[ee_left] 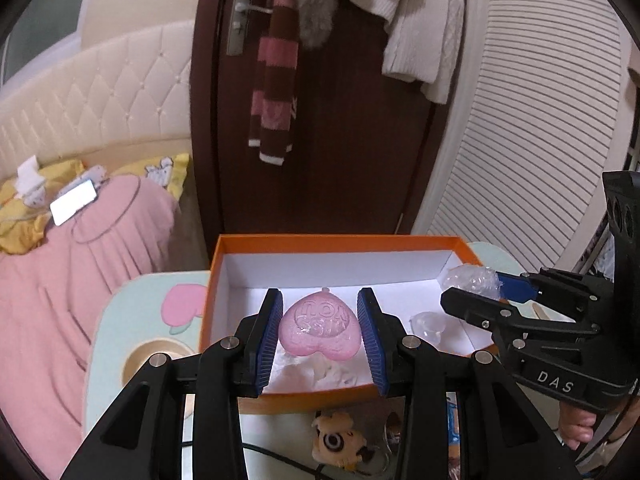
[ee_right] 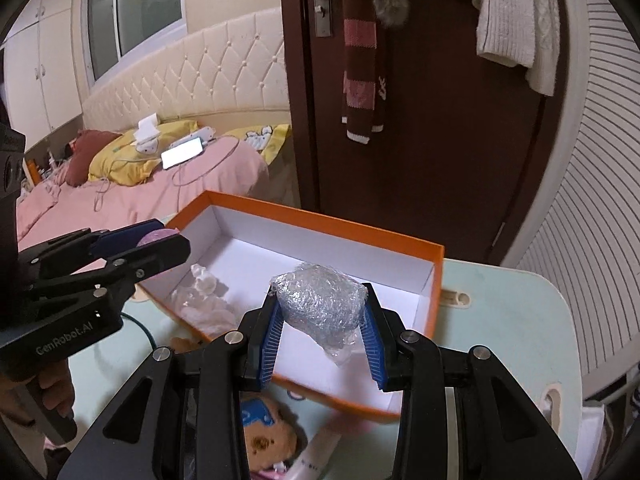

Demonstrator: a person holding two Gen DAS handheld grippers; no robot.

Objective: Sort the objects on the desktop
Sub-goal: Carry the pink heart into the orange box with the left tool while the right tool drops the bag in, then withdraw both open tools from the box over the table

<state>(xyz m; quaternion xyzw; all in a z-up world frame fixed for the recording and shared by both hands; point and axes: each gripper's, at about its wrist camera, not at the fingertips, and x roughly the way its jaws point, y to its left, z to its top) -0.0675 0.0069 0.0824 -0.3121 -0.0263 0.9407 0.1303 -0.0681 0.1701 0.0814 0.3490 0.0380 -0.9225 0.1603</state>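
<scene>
Much of the tabletop is blocked by the black gripper frames, and the plush toy below the box shows only in part, its lower half cut off by the frame edge. Inside the orange box, the crumpled white wrapping near the left wall is hard to identify, and a small clear item on the white floor is too faint to name.

The left gripper reaches level over the near edge of the box, its blue fingers clenched on a pink heart-shaped piece with raised lettering that cannot be read. The heart hangs above the box floor, near the front wall.

The right gripper comes in from the right side of the box, its fingers pressed against a bundle of clear bubble wrap, which is held over the box interior. A bare hand shows under that gripper's handle in the left wrist view.

The tabletop is pale mint with a cartoon print. Behind it stands a dark brown door hung with a striped scarf and a white knit garment. A bed with a pink cover, yellow pillows and a tufted cream headboard lies to the left; a ribbed white panel fills the right.
</scene>
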